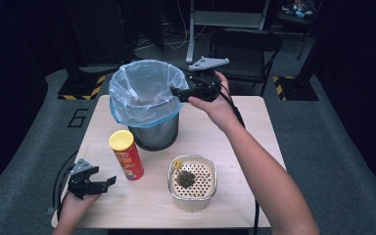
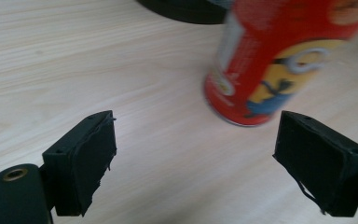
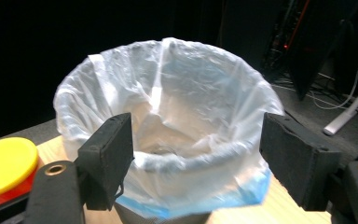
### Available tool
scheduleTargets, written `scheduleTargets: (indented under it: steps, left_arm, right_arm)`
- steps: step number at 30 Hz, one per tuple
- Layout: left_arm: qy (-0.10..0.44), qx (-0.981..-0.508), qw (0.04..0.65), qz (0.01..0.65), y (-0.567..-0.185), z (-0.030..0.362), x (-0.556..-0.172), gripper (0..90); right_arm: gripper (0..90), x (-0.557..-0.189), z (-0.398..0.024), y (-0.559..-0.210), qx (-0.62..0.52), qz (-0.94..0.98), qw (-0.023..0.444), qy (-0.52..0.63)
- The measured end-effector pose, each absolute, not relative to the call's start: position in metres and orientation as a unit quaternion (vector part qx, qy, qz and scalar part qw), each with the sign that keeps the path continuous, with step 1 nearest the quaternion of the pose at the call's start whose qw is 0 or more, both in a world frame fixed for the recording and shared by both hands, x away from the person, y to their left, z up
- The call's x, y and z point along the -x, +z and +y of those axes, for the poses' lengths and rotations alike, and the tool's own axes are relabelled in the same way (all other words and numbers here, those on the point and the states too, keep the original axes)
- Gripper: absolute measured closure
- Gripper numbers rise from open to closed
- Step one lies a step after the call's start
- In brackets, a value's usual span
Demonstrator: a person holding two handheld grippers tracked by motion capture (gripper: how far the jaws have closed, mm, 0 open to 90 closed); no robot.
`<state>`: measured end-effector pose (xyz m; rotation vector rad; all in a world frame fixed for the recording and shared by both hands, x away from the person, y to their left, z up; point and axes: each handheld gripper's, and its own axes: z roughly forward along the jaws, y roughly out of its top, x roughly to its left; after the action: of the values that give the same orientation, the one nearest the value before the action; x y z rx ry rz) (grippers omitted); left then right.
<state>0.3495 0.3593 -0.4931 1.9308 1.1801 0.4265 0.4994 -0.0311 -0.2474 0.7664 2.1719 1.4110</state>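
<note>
Table (image 1: 235, 196): pale wood-grain, matt, smooth. Bin (image 1: 156, 136): dark metal-looking wall, dull sheen. Bin liner (image 3: 168, 116): thin translucent plastic film, crinkled, glossy, bluish at its edge. Crisp can (image 2: 279, 60): glossy printed red wrap; lid (image 3: 7, 163) yellow plastic, smooth. Left tool (image 2: 193, 163) pads (image 2: 93, 154): black, matt, rubbery, frayed edges.

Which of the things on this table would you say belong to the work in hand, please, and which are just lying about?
In play:
- metal bin lined with a pale blue plastic bag, right tool open at its rim
- red crisp tube with yellow lid, left tool open, pointing at it

Lying about:
- cream container with perforated insert and dark scraps
- black folding chair
</note>
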Motion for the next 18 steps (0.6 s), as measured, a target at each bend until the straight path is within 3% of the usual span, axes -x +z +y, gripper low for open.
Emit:
scheduleTargets:
  steps: [10, 18]
  left_arm:
    - [0.154, -0.768, 0.440, 0.439, -0.485, 0.333, -0.354, 11.5]
    - [0.150, -0.759, 0.450, 0.447, -0.487, 0.319, -0.369, 11.6]
  right_arm:
    - [25.0, -0.486, -0.062, -0.251, -0.284, 0.777, 0.225, 0.515]
    - [24.9, -0.465, -0.091, -0.278, -0.291, 0.777, 0.228, 0.510]
